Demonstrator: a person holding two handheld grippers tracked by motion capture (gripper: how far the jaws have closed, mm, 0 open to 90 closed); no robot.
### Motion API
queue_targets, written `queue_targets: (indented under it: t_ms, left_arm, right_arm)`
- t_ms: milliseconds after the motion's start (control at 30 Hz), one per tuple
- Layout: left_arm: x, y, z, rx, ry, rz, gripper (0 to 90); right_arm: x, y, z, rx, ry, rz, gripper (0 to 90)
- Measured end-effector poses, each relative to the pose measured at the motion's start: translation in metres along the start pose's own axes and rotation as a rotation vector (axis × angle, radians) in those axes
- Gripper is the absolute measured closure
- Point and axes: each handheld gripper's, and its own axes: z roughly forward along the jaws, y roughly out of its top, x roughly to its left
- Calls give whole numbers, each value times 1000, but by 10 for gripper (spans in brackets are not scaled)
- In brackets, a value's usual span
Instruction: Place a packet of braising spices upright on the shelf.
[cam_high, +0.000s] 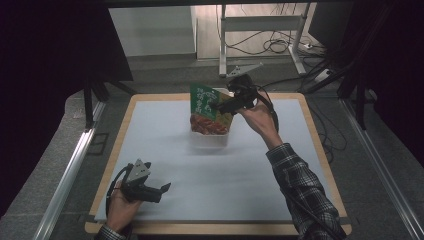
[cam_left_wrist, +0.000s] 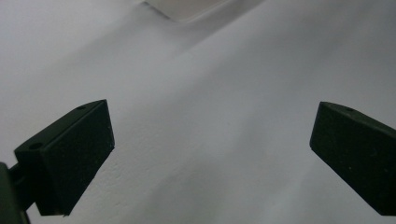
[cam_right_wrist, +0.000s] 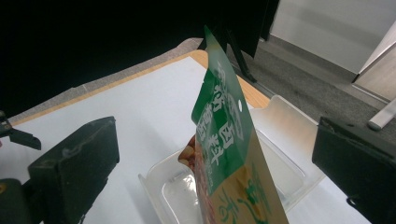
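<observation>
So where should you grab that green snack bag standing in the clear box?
Probably the flat top edge of the green bag. It stands upright in the clear container, so its top sticks up free. Come from above at the right, where the open right gripper sits, jaws either side of the thin bag.

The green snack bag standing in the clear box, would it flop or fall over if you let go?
Probably. The green snack bag looks thin and flat, standing tall on its edge in the clear box, so it would likely tip. It seems light and bendy, with a curved top edge. The right gripper has its jaws wide apart on either side of it.
</observation>
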Motion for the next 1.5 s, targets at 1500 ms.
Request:
queue_targets:
  t_ms: [1500]
  left_arm:
    - [-2,1,0,-4,-5,-1,0]
  right_arm:
    - [8,-61,-40,-3,-46,5,0]
